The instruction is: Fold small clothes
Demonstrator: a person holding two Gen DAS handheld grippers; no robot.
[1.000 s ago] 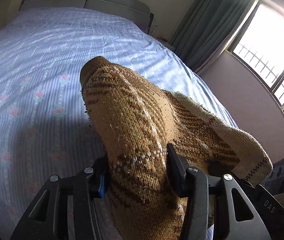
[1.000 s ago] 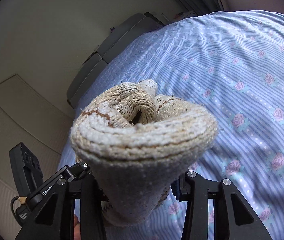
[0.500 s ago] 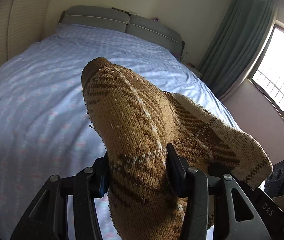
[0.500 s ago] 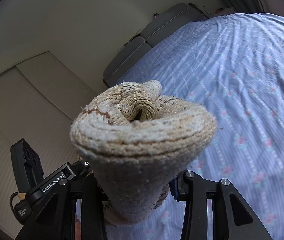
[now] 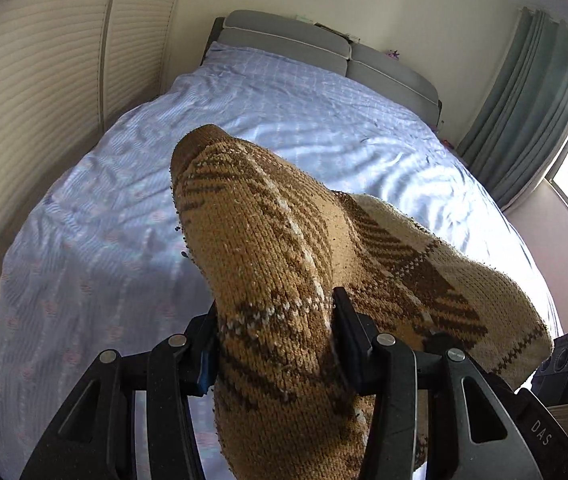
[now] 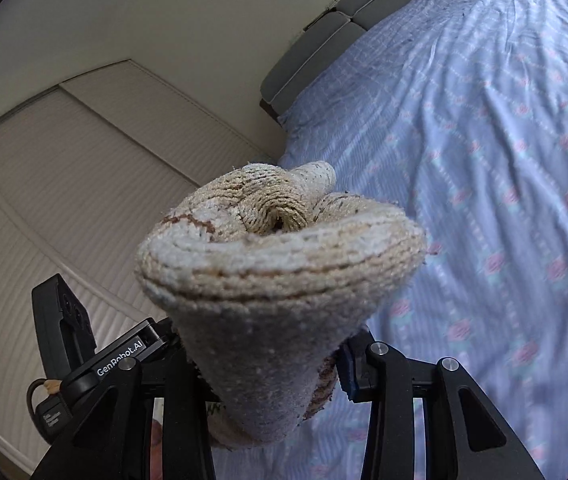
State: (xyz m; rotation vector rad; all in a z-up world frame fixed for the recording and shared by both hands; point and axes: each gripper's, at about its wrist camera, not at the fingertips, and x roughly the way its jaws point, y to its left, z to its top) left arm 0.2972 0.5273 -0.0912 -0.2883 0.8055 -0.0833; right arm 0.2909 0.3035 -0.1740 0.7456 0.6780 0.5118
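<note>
The sock [image 5: 284, 264] is a thick knit thing, tan with brown bands and a cream end, and it is off the bed [image 5: 123, 248], held in the air between the two grippers. The left gripper [image 5: 275, 344] has its fingers [image 5: 348, 332] clenched on the tan, patterned part, the wool bulging out past the pads on both sides. The right gripper [image 6: 267, 364] has its fingers [image 6: 350, 368] clenched on the cream cuff end [image 6: 279, 264], which stands up in a rolled, folded bunch in front of that camera. Judging from how it looks, the sock is light and wholly soft: it will not keep any shape by itself, and any part left unsupported will droop. The coarse, fuzzy knit should give the pads good friction, so slipping looks unlikely, and nothing here can break. The likelier trouble is stretch and bunching: a thick wad in the pads hides where the true edge is, so a fold made from it may come out crooked. Better holds would be at the two ends, on a flat edge at the cuff and near the toe, with the sock drawn lightly taut and laid on the bed, which is wide and bare of other things where it shows, before the ends are brought together.
</note>
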